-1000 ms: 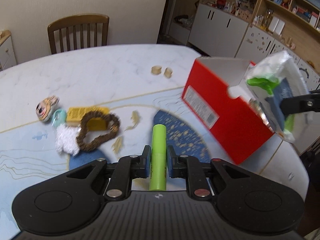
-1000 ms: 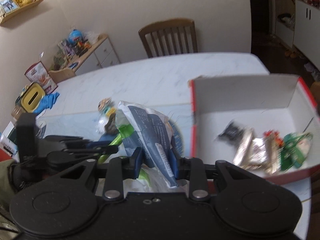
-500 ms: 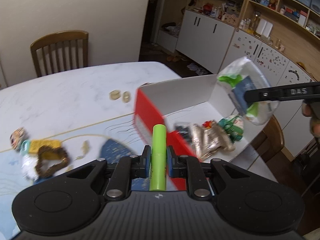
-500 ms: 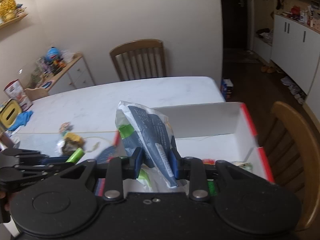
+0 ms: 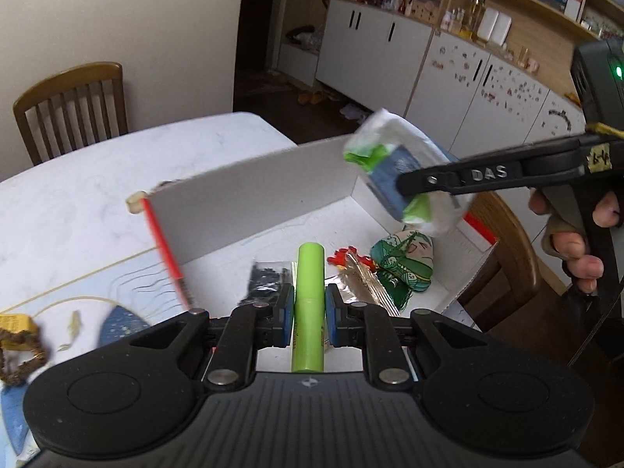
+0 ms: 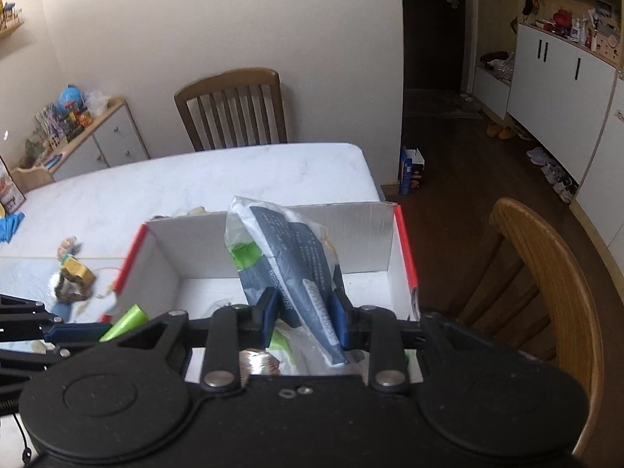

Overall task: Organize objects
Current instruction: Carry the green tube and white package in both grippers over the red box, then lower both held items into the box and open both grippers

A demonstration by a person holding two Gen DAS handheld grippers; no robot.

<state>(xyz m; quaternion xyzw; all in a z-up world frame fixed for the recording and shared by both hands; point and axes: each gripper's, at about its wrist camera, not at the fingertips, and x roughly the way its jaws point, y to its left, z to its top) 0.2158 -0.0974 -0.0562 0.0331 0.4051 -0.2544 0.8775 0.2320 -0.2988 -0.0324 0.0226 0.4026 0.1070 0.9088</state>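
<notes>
A red box with a white inside (image 5: 253,199) stands open on the table; it also shows in the right wrist view (image 6: 273,241). My left gripper (image 5: 309,308) is shut on a green tube (image 5: 309,292) and holds it over the box's near edge. My right gripper (image 6: 304,312) is shut on a blue, white and green plastic packet (image 6: 288,257) and holds it above the box; the packet also shows in the left wrist view (image 5: 401,171). Inside the box lie a green pouch (image 5: 403,261), a black packet (image 5: 267,277) and foil wrappers.
Small items lie on the table left of the box: a brown bead ring (image 5: 19,355) on a yellow block (image 6: 76,273) and a small figure (image 6: 68,243). A wooden chair (image 6: 546,273) stands right of the box, another chair (image 6: 234,109) at the table's far side.
Both grippers have moved to the right, from the table's middle to above the open box, each still holding its object. The box's inside now lies under both.
</notes>
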